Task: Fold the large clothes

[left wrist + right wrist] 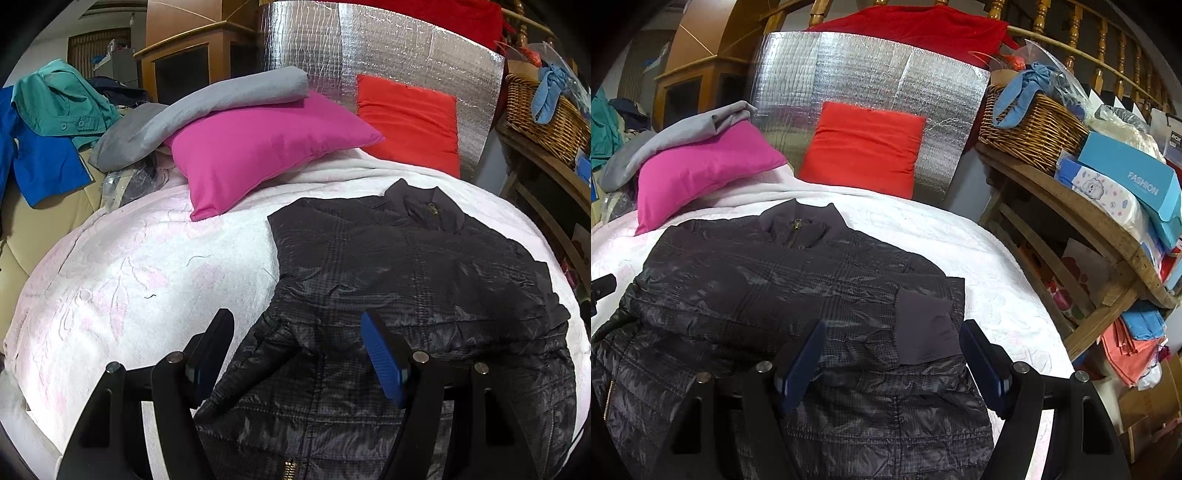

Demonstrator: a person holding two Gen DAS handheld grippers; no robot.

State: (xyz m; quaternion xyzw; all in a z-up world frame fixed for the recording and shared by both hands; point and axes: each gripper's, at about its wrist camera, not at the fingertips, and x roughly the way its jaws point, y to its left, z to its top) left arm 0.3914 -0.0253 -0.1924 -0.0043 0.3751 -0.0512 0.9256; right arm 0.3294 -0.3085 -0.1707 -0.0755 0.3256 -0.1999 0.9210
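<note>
bed [155, 266]: white blanket | on it: dark jacket [406, 280], pink pillow [258, 147], red cushion [410, 122]

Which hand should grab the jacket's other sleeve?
Probably left. The left hand-held gripper hangs open over the unfolded sleeve; the right hand-held gripper's side is folded, its cuff lying across the jacket.

It was a lived-in home, a cluttered bedroom or spare room. A bed [147, 266] under a white, pink-flowered cover filled the middle, with a pink pillow [266, 147] and a red cushion [864, 144] at its far end against a silver foil panel [857, 70]. On the right stood a wooden shelf [1071, 214] with a wicker basket [1030, 125] and boxes [1126, 173]. Clothes [55, 118] were heaped at the far left, and turned wooden railings [1100, 40] ran behind.
</note>
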